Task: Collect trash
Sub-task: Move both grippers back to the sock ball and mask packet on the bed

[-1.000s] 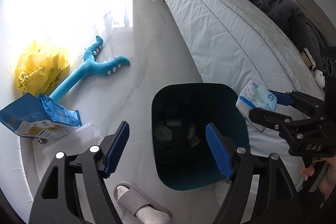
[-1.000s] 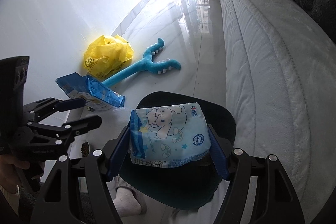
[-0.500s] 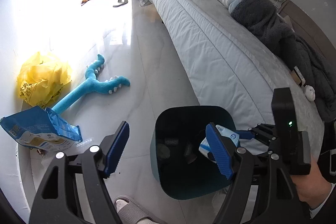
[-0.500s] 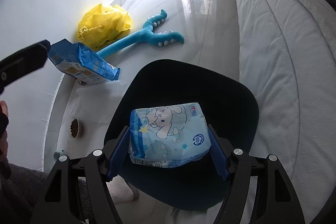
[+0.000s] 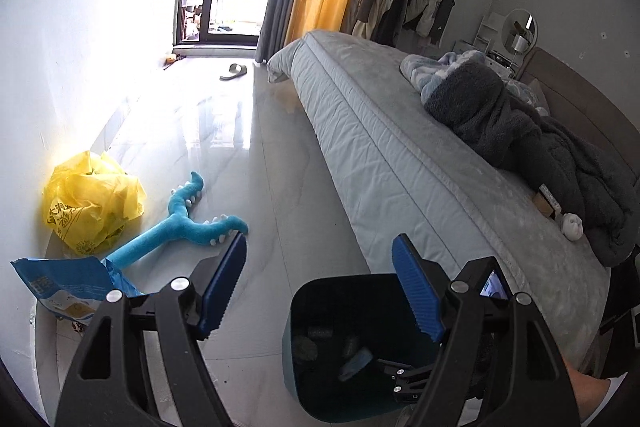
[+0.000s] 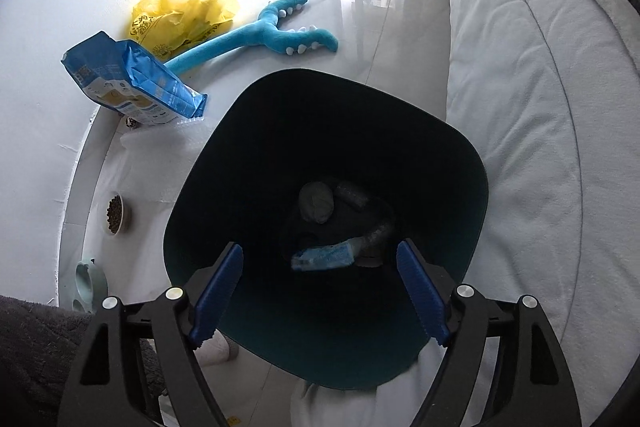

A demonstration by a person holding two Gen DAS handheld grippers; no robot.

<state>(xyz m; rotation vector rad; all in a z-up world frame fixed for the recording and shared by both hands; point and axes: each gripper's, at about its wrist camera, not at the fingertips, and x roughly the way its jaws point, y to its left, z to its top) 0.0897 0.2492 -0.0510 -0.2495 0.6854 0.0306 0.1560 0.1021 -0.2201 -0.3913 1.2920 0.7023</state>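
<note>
**Tissue pack dropped: it now lies at the bottom of the bin.**

The right tongs [image 6: 320, 291] have just been opening and now gape over the dark bin [image 6: 460, 155] with nothing between the pads; the blue tissue pack [image 6: 324, 258] they carried half a second ago lies inside among darker scraps, so this piece of trash looks collected. The left tongs [image 5: 320, 283] are spread and empty too, tilted up toward the room, the bin [image 5: 298, 347] at their 5 o'clock. Judging by the floor, more may remain: a blue foil bag [image 6: 132, 87] at 10 o'clock of the bin and a crumpled yellow plastic bag [image 6: 184, 11] beyond it at 11. Both carry print, but none of it is legible. The blue plush toy [image 6: 260, 35] lies at 12.
</note>
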